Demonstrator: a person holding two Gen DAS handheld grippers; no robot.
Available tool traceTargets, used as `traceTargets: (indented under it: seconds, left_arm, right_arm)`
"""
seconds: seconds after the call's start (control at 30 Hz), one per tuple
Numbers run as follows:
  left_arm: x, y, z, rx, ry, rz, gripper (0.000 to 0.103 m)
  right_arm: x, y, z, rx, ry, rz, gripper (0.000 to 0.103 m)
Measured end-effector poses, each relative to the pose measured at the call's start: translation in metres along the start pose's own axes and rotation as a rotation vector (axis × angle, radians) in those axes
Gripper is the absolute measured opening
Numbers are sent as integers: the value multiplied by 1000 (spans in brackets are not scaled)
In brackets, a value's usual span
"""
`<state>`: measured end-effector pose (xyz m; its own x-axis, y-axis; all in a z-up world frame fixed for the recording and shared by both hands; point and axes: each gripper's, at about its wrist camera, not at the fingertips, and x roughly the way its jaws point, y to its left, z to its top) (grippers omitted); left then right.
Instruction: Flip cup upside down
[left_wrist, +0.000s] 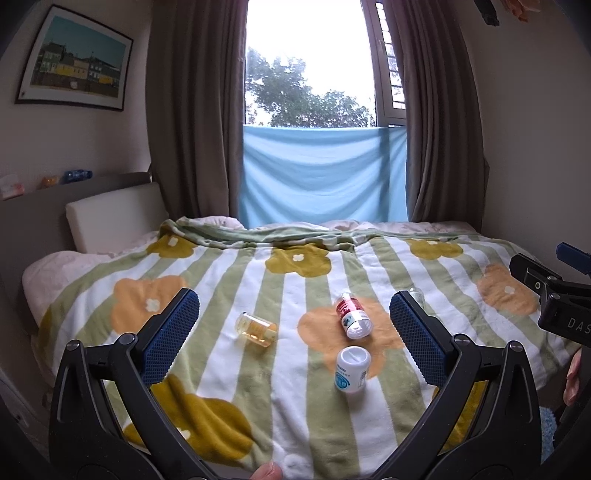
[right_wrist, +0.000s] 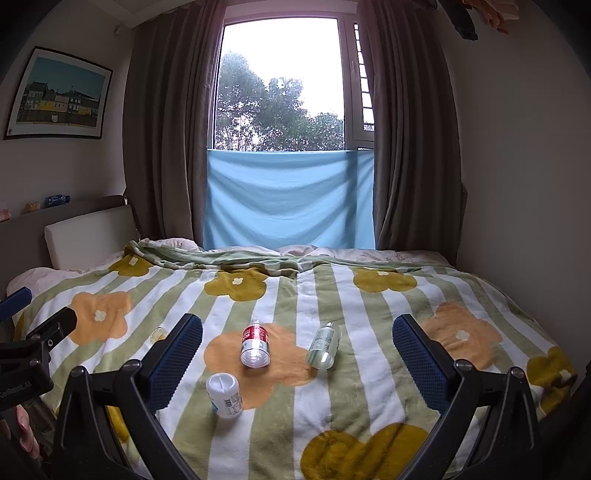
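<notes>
Between spread jaws — white cup (right_wrist: 223, 395)

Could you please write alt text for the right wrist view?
The open right tool hovers above a flower-patterned striped blanket holding a white upright plastic bottle, a red-labelled clear bottle and a clear glass bottle, both lying down.

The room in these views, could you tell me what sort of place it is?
Most likely a bedroom: a bed under a flowered blanket, a padded headboard, and curtains at a window.

Blown-out window (right_wrist: 282, 66) backlight; dim room, fisheye-bent edges.
</notes>
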<state>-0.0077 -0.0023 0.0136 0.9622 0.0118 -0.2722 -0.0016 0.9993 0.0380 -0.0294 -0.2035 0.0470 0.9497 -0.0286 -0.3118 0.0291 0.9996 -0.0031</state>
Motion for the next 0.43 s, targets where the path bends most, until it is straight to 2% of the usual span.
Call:
traceTargets:
  seconds: [0.07,0.17,0.3,0.43]
  left_arm:
    - [-2,0,0,-5,-13,10,103]
    - [-5,2,-1,-22,-33,-12,103]
    - [-1,4,0,-29,-13,-19,103]
    - [-4,3,-1,-29,-32,-21,103]
  right_arm:
    - [1,0,0,2,3,0,103]
    - [0,1,-2,6,5,0,103]
    - [1,0,-1,3,3,0,103]
    - [1,0,-1,-2,2,-3,103]
